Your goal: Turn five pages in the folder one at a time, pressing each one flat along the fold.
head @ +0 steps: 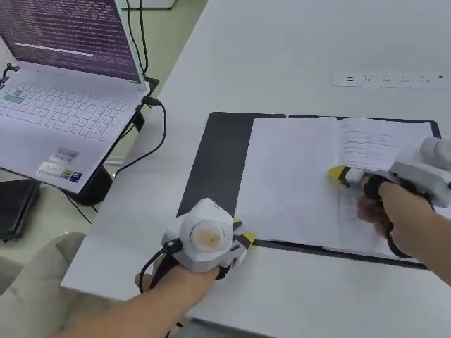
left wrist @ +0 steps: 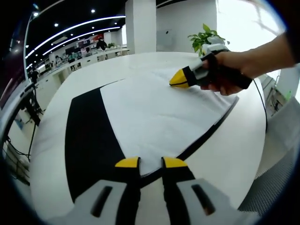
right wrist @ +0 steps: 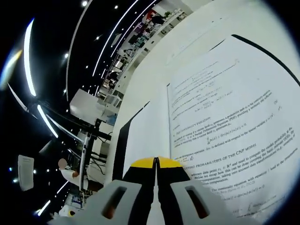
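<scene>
Folder (head: 218,162) lay open before left hand-held gripper (head: 244,241), jaws slightly apart, empty; right hand-held gripper (head: 338,174), jaws together, touched page (head: 296,183).

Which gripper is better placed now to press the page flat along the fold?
The right gripper: its shut yellow tips are right by the fold of the open black folder. The left gripper is at the folder's near edge, away from it.

Head view bright, even, shadows soft; right hand (head: 394,215) motion-blurred; both gripper views fisheye-bent toward edges; ceiling light strips (right wrist: 29,51) streaked in right gripper view; window glare (left wrist: 243,18) blown out, left gripper view.
</scene>
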`<state>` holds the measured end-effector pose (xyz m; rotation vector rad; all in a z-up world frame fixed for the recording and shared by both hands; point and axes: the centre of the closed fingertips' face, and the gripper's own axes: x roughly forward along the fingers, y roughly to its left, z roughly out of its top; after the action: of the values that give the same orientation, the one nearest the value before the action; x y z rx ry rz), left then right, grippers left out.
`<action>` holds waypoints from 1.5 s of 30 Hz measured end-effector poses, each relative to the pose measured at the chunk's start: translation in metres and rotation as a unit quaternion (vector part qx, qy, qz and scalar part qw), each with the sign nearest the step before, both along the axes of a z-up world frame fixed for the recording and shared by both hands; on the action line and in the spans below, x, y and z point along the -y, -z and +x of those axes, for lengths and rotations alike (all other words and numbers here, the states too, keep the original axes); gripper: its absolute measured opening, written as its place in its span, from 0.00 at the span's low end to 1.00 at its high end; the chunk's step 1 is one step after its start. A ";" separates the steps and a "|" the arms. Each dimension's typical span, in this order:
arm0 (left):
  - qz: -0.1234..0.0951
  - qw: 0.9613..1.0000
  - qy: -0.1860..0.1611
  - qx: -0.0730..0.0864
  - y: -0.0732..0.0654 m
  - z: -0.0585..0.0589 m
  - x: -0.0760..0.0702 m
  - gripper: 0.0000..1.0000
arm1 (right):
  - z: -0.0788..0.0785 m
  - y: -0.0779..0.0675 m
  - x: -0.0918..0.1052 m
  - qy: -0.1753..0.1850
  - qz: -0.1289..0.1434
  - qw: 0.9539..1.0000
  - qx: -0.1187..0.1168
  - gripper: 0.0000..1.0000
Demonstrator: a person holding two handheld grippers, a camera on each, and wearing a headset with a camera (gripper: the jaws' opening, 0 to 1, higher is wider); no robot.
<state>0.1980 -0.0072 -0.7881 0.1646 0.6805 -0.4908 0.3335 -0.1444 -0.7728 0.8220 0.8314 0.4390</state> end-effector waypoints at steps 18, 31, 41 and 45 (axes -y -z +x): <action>0.000 1.000 0.000 0.007 0.002 0.001 -0.002 0.16 | 0.070 0.003 -0.001 0.055 0.035 0.998 -0.007 0.00; -0.001 1.000 0.002 0.012 0.002 0.001 -0.002 0.16 | 0.118 0.006 0.003 0.092 0.040 0.995 -0.001 0.00; -0.002 1.000 0.002 0.015 0.002 0.001 -0.002 0.16 | 0.138 0.003 0.007 0.141 0.061 0.988 0.002 0.00; -0.003 1.000 0.002 0.015 0.002 0.001 -0.002 0.16 | 0.139 0.004 0.007 0.136 0.059 0.989 0.001 0.00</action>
<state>0.1993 -0.0055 -0.7901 0.1677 0.6493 -0.4931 0.4723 -0.1510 -0.7768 1.0291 0.6837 0.2481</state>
